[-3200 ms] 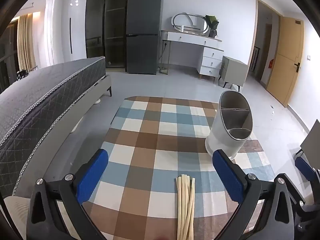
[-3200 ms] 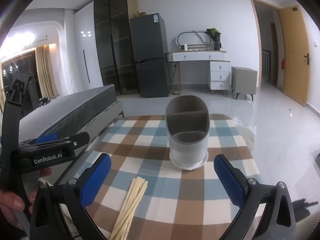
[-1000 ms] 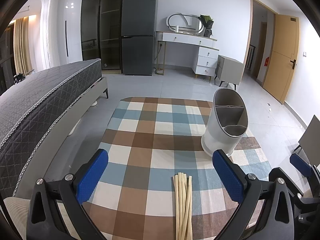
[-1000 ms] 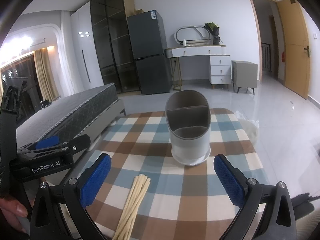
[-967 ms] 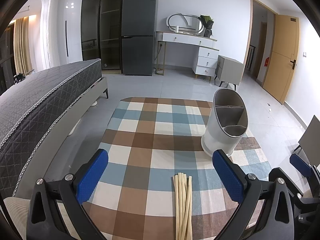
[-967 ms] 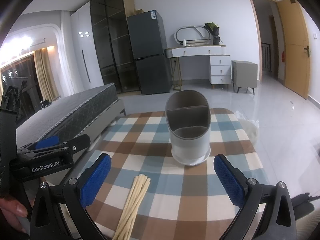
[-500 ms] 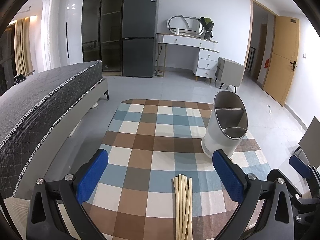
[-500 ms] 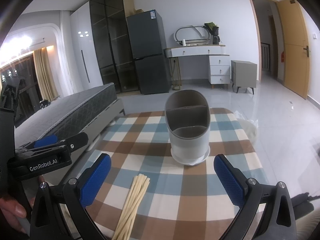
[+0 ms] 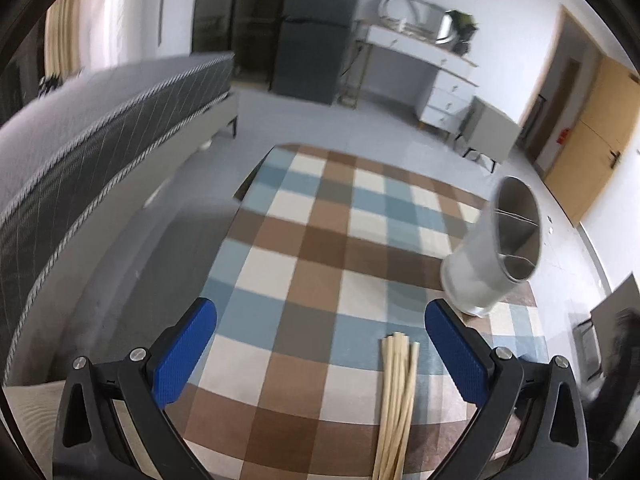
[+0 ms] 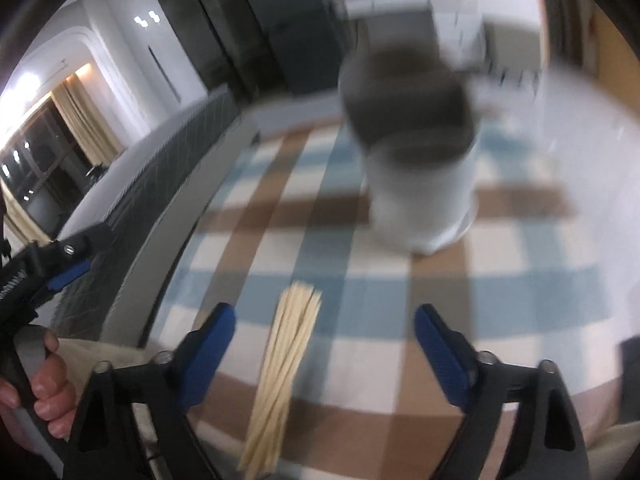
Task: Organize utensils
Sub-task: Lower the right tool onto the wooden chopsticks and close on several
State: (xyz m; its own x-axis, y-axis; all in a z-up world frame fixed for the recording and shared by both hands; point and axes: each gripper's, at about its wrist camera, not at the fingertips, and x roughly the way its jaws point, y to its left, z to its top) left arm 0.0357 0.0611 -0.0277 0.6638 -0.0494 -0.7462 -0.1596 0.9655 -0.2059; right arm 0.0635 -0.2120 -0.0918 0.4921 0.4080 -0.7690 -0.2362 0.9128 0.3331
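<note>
A bundle of pale chopsticks lies on the checked tablecloth near the front edge; it also shows in the right wrist view. A grey divided utensil holder stands upright at the right of the table, blurred in the right wrist view. My left gripper is open and empty, above the table, with the chopsticks between its fingers toward the right one. My right gripper is open and empty, low over the chopsticks. The left gripper's body shows at the left of the right wrist view.
A grey bed runs along the left of the table. A dark fridge, a white dressing table, a grey cabinet and a wooden door stand at the back.
Both grippers have tilted and moved; the right one has dropped forward and left towards the chopsticks, its view now blurred. The left view has swung left, so the holder sits further right.
</note>
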